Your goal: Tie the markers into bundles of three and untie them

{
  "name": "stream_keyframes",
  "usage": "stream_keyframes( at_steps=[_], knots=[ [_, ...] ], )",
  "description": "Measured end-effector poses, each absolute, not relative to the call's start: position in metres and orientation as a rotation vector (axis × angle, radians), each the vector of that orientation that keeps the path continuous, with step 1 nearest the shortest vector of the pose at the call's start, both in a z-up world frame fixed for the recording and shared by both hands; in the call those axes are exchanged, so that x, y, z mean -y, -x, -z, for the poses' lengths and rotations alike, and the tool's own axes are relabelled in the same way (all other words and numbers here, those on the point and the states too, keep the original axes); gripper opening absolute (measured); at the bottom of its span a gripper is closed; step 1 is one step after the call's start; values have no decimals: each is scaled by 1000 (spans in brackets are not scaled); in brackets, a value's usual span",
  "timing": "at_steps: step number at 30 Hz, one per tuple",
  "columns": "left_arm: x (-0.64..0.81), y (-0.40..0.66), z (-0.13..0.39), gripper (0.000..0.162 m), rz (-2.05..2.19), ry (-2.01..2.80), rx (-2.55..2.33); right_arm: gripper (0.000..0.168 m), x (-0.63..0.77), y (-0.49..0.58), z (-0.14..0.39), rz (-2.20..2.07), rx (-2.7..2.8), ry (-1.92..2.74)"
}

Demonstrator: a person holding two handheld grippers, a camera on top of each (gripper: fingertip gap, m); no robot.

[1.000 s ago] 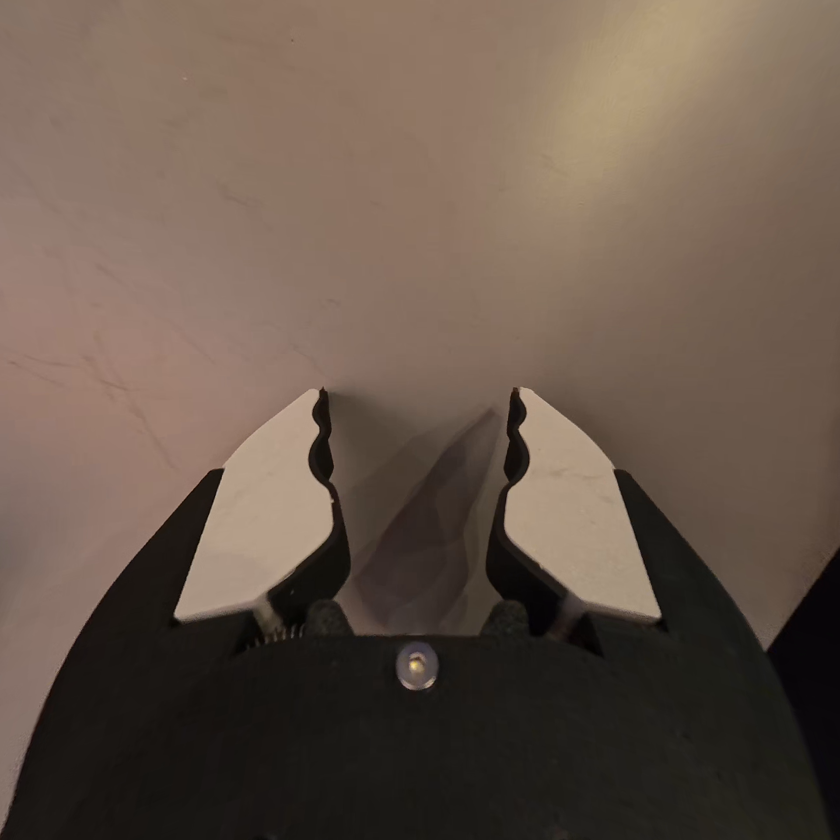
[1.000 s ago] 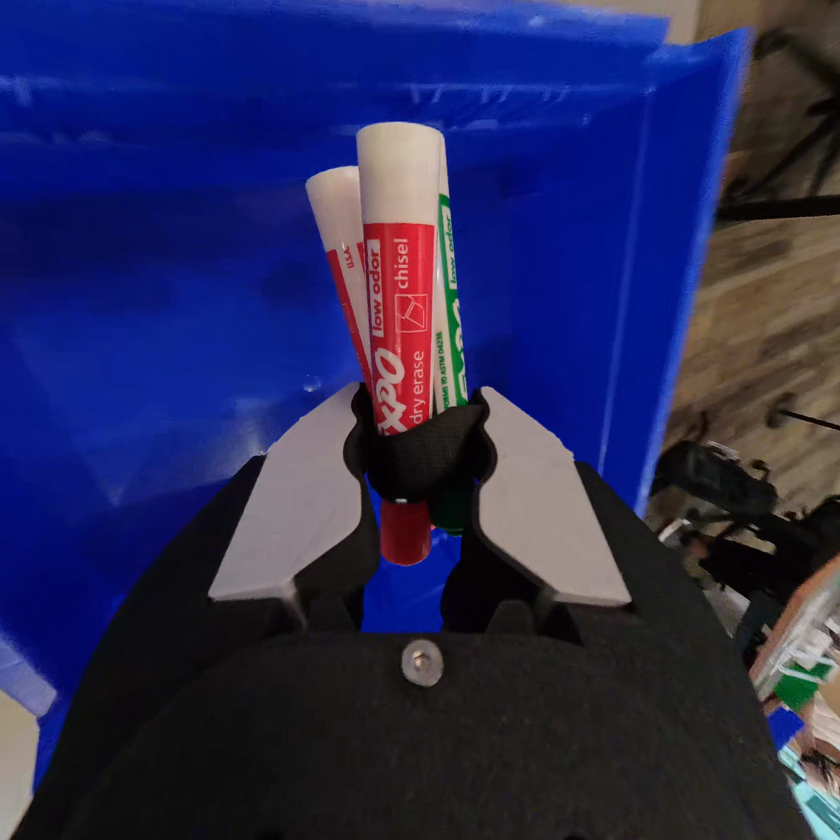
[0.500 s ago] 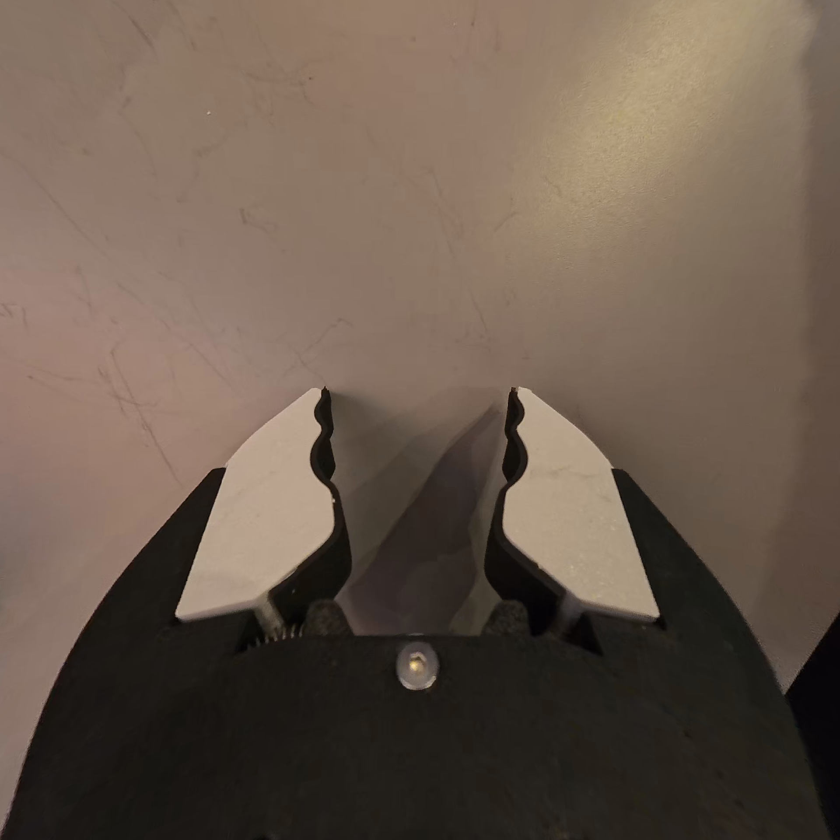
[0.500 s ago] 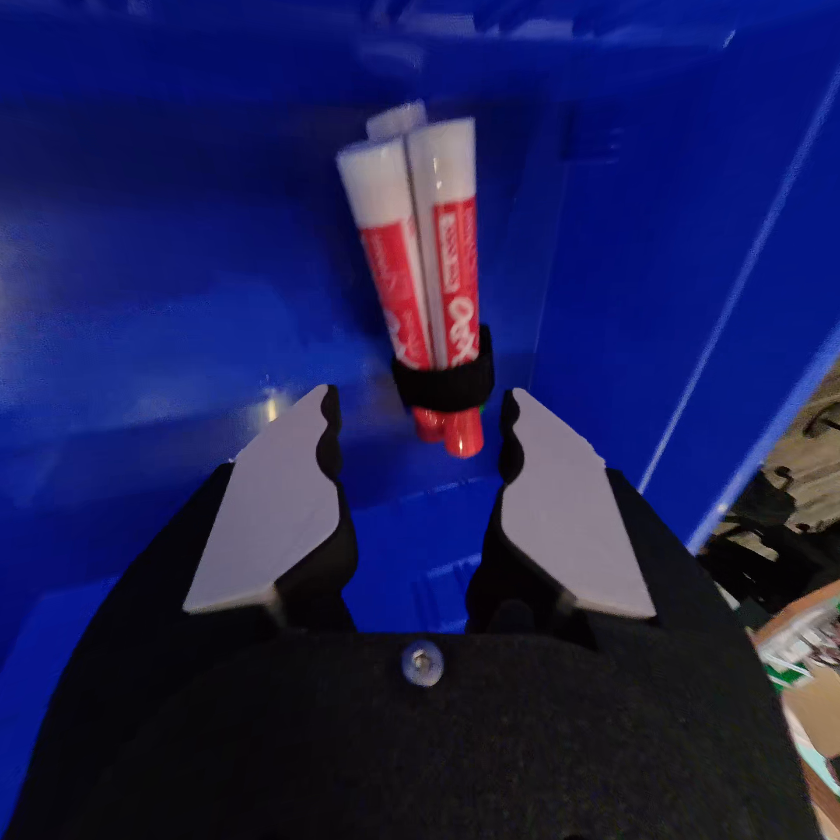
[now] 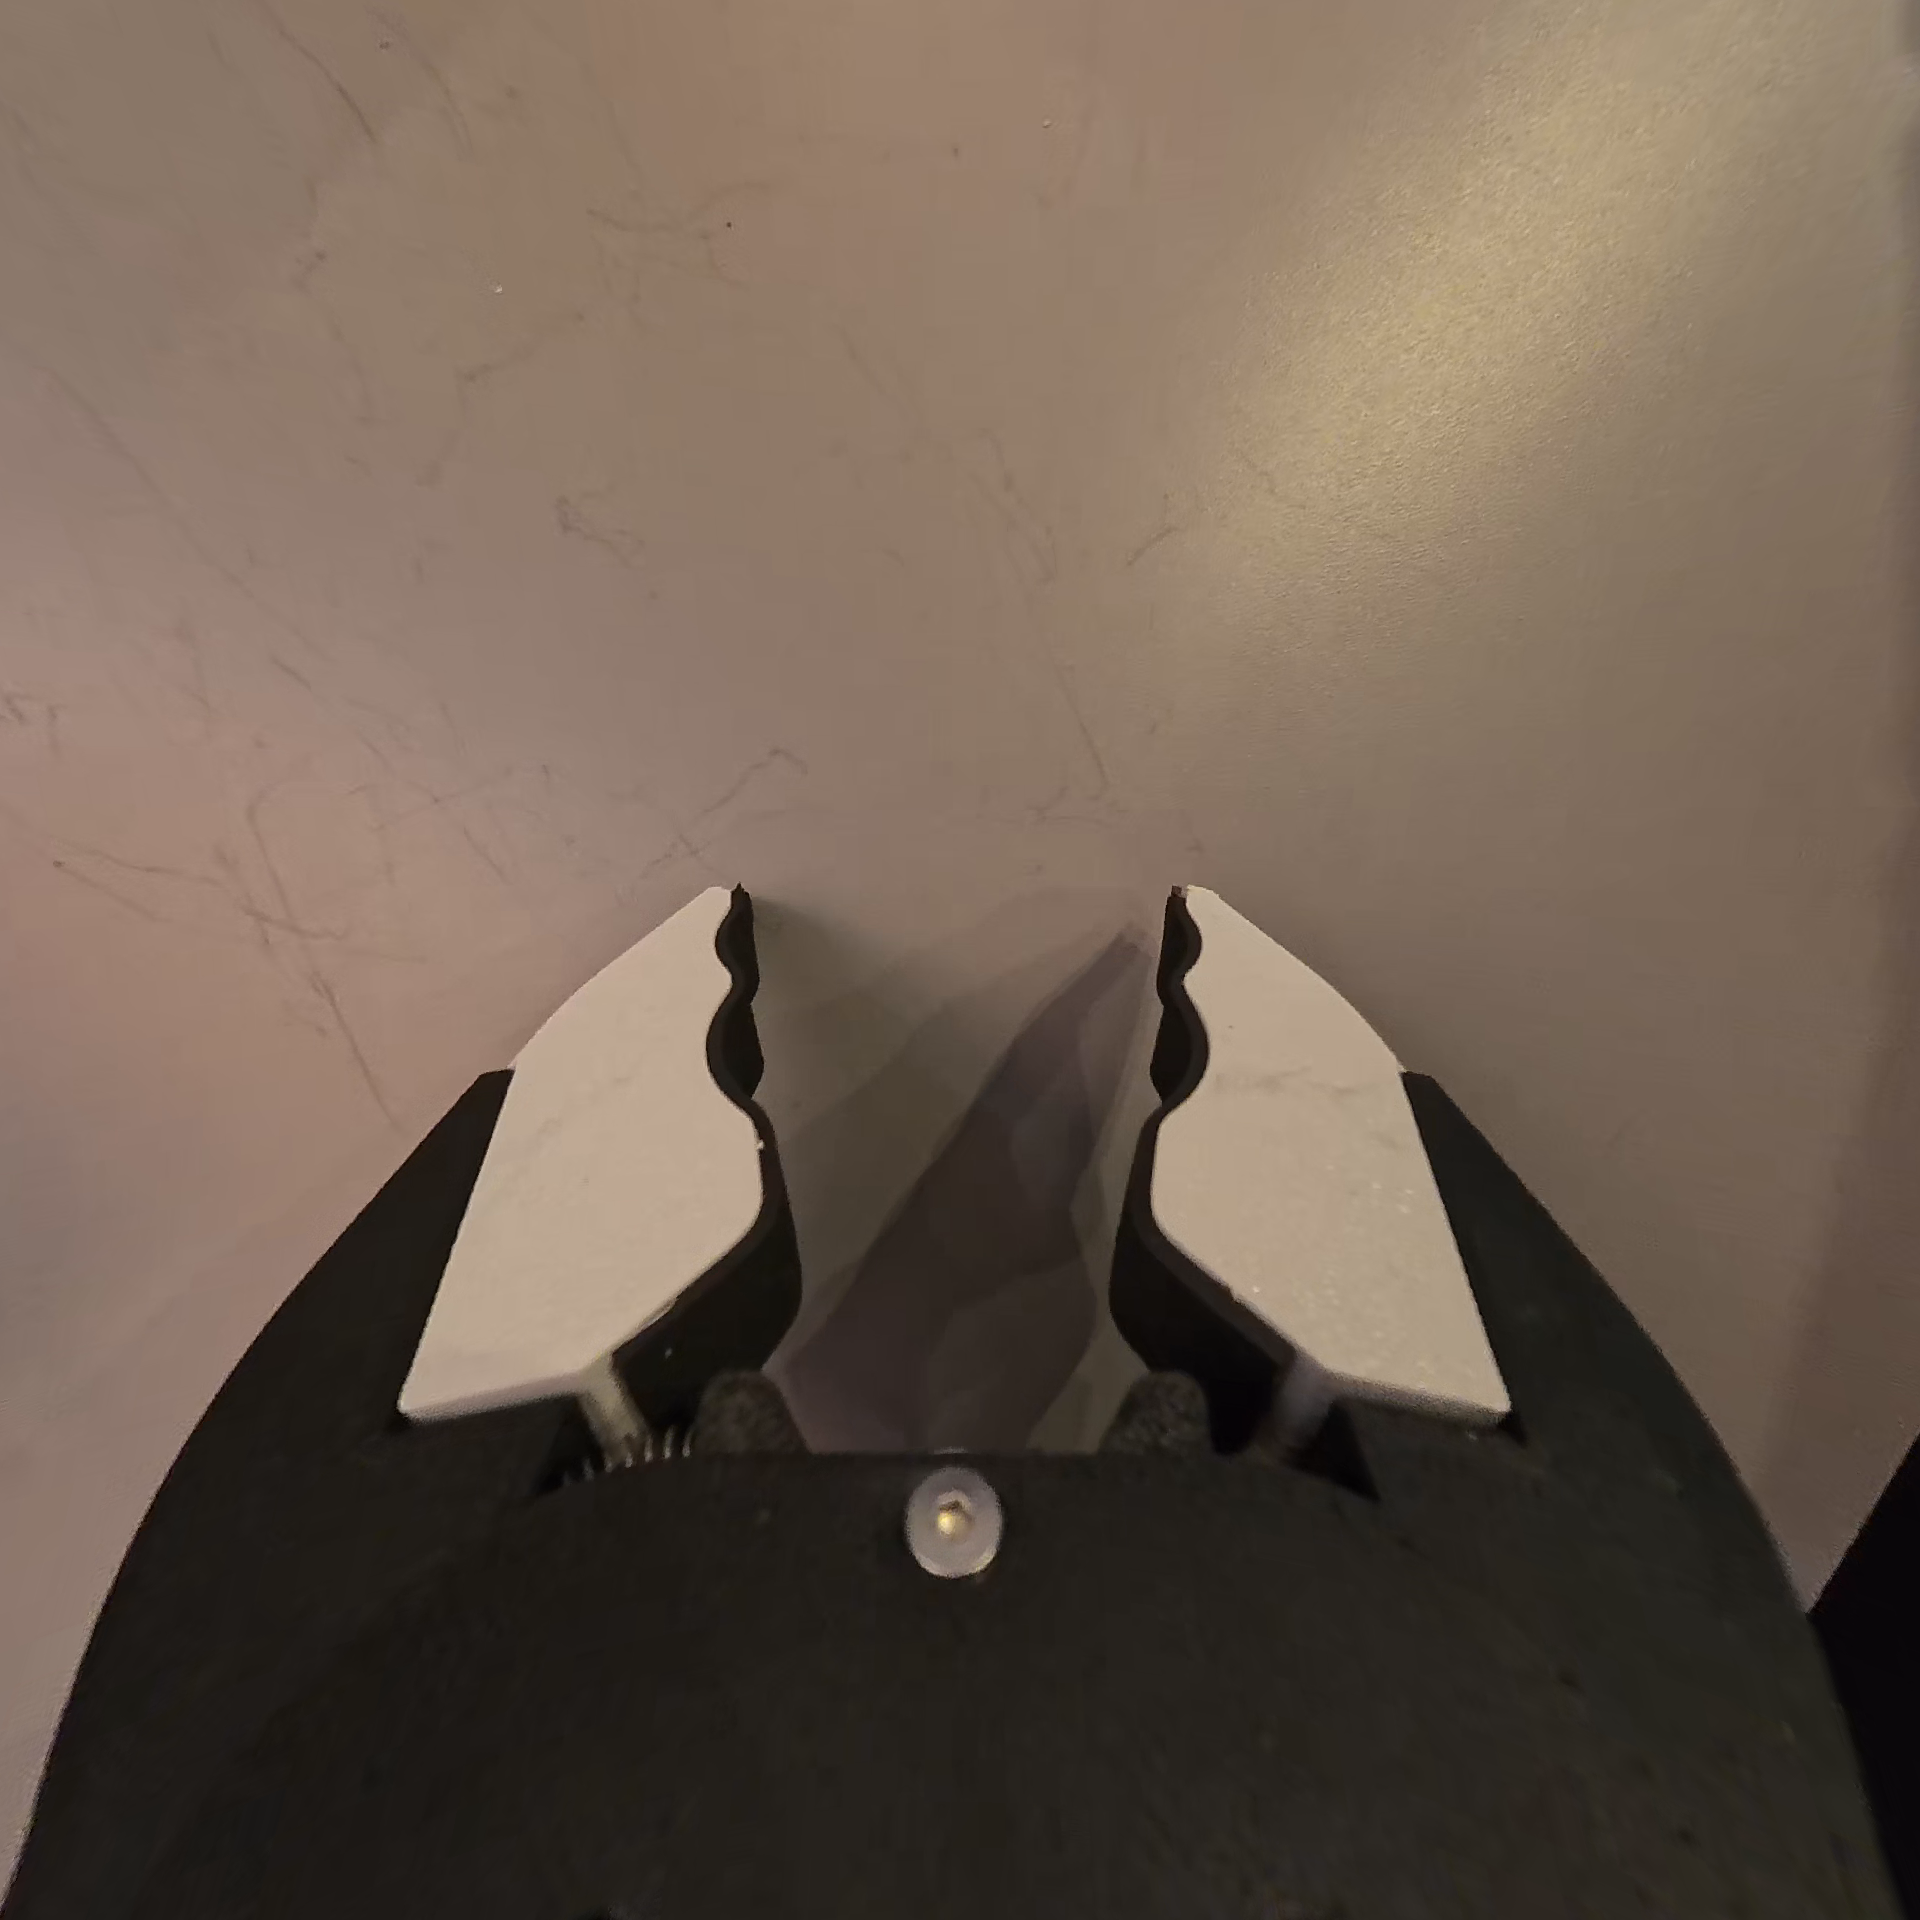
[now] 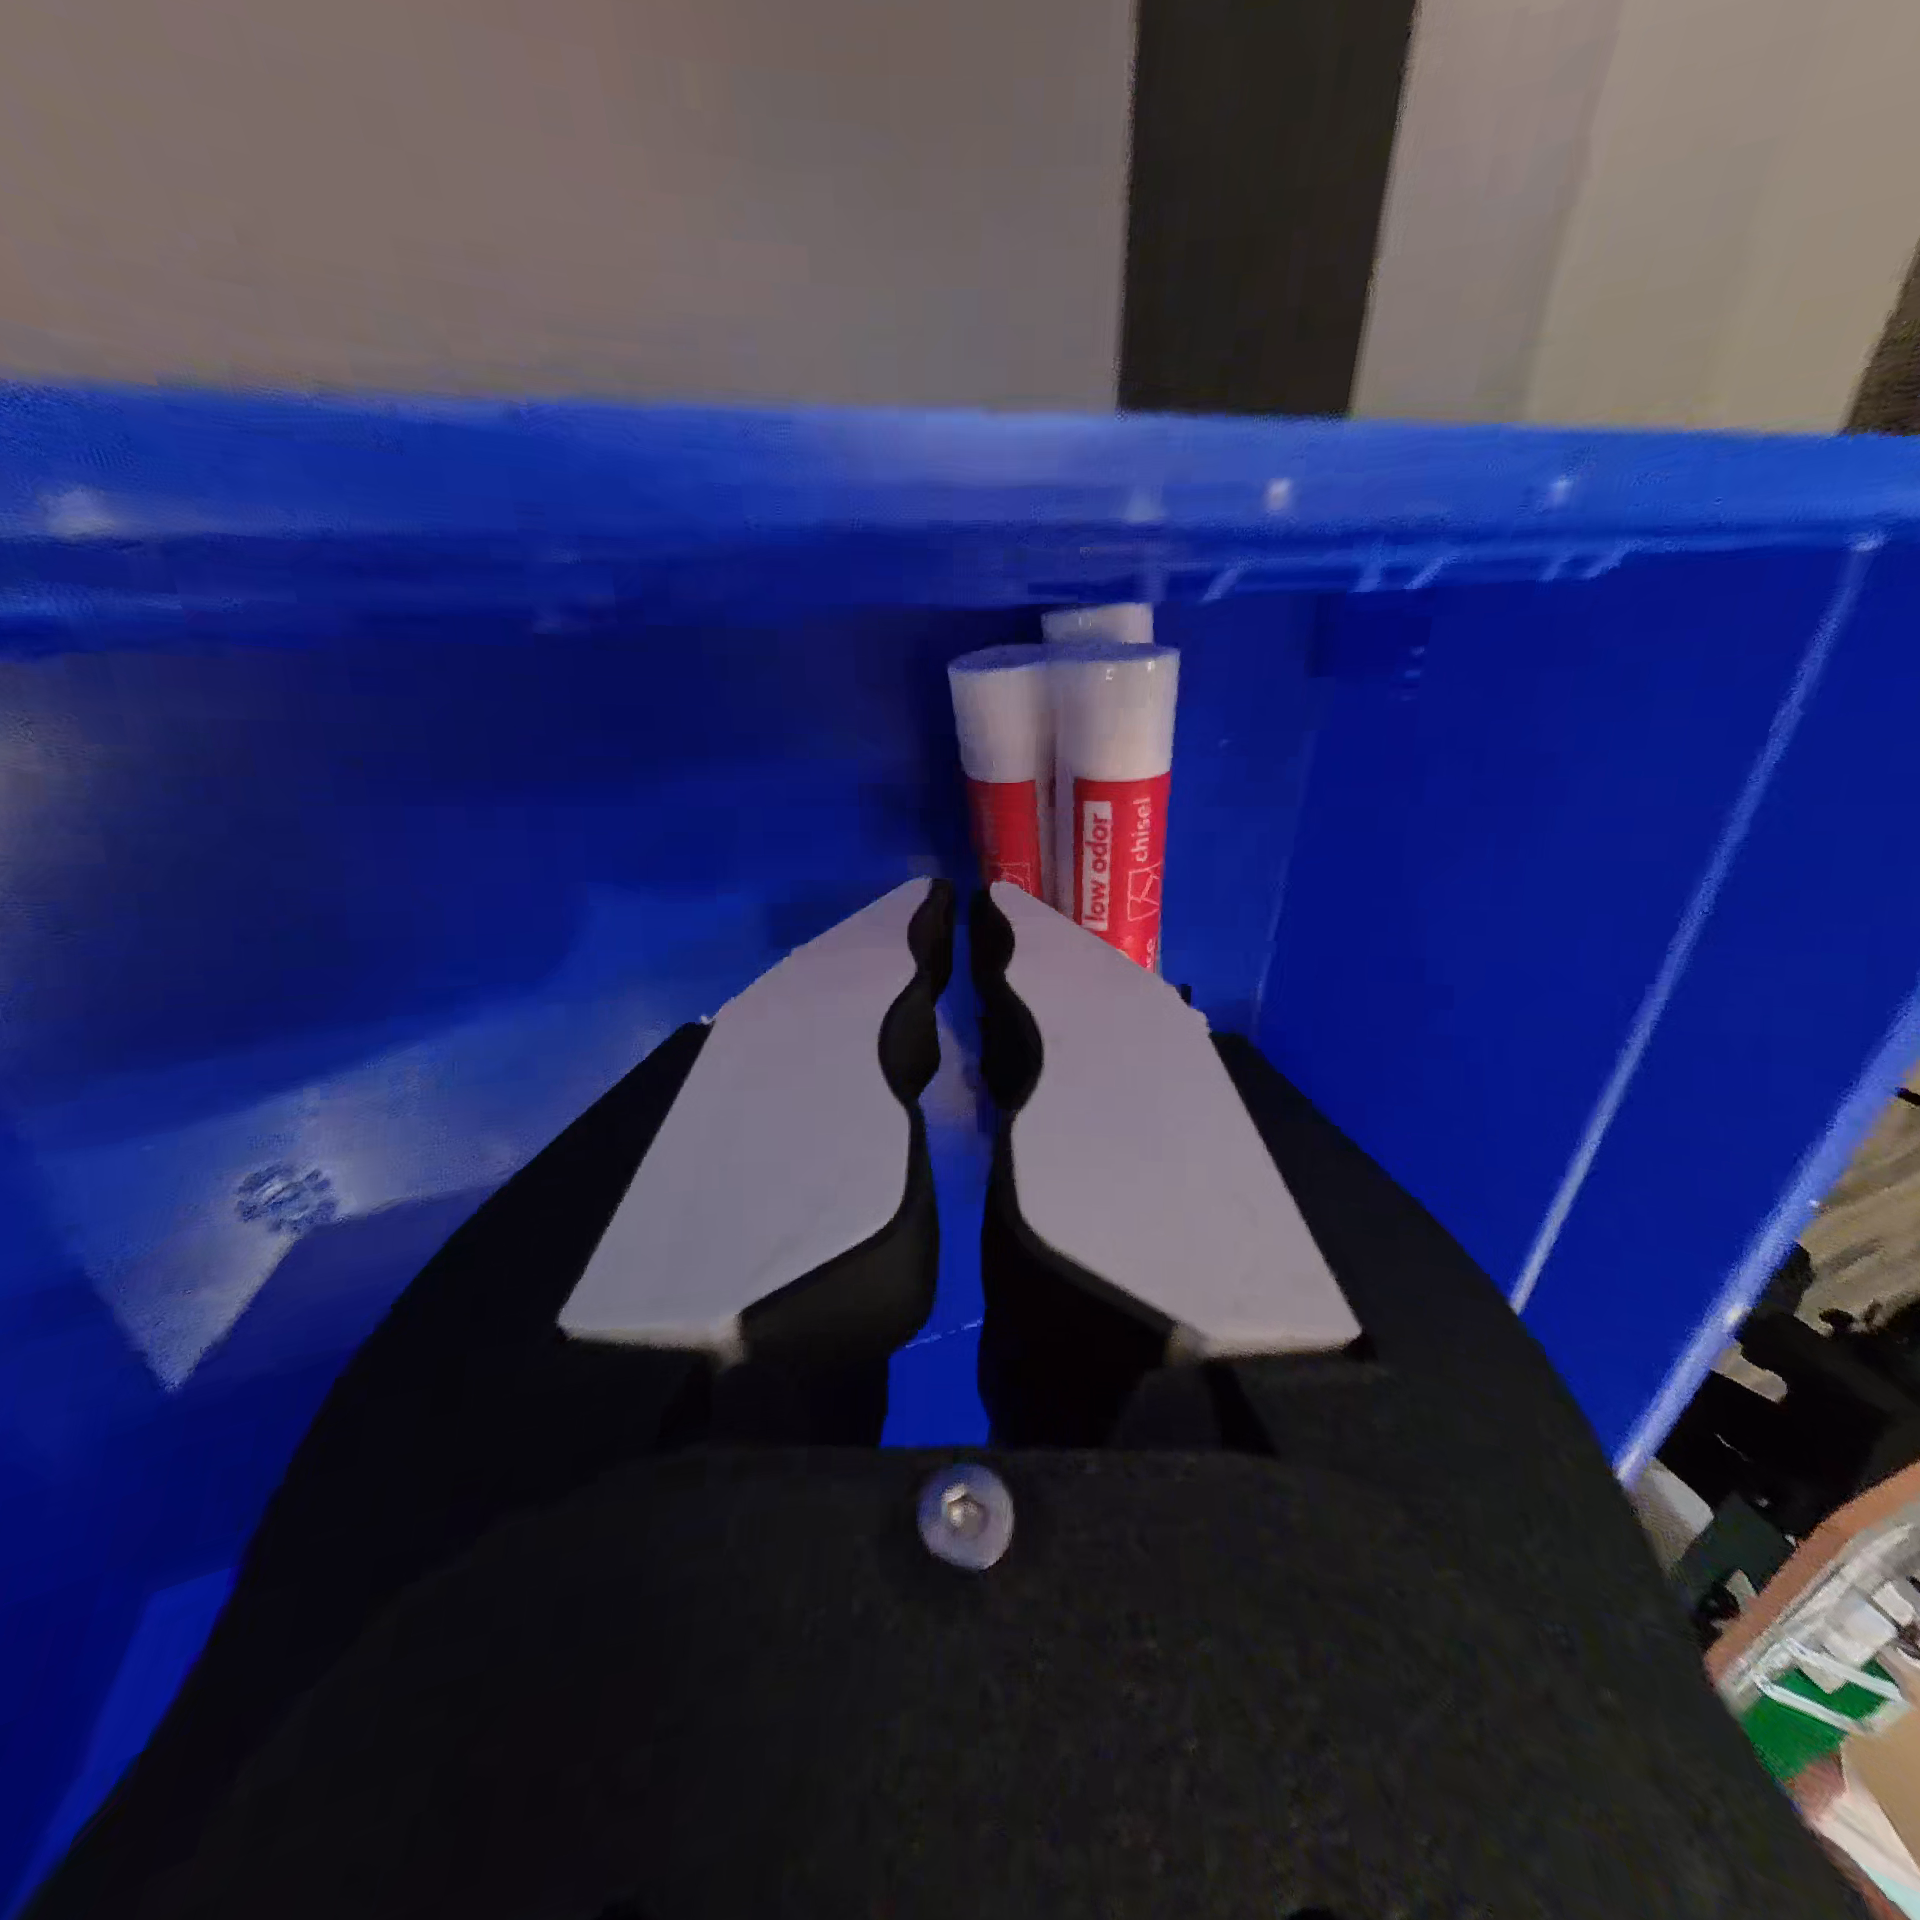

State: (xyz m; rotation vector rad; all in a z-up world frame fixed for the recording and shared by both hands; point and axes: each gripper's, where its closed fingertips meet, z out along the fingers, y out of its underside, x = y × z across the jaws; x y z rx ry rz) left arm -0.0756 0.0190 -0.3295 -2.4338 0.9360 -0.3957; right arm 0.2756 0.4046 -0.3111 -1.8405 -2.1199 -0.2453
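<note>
A bundle of three markers (image 6: 1081,790) stands in the far right corner of a blue bin (image 6: 623,499). Two show red labels and white ends; the third shows only a white end behind them. Its lower part is hidden behind my right fingers. My right gripper (image 6: 961,894) is shut and empty, with only a narrow slit between its jaws, and sits in front of the bundle, apart from it. My left gripper (image 5: 956,894) is open and empty over a bare pale tabletop (image 5: 935,416). No markers show in the left wrist view.
The bin's right wall (image 6: 1558,935) stands close to the right of the bundle. A black post (image 6: 1257,197) rises behind the bin against a pale wall. Clutter (image 6: 1818,1683) lies outside the bin at lower right. A dark edge (image 5: 1881,1538) borders the tabletop at lower right. The grippers' ends are close to 55 cm from one another.
My right gripper let go of the bundle into the bin's corner, drew back and up, then shut empty. My left gripper stayed open and drifted slightly over the tabletop.
</note>
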Motion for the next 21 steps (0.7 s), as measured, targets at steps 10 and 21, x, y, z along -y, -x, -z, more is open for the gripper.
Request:
stream_keyframes(
  at_steps=[10,21],
  knots=[
    [-22,75,329,71,400,2410,-913,16,-419,-282,299,270,2020,1876],
    [-24,72,329,74,399,2397,-898,0,-412,-332,321,381,2110,2050]
  ],
)
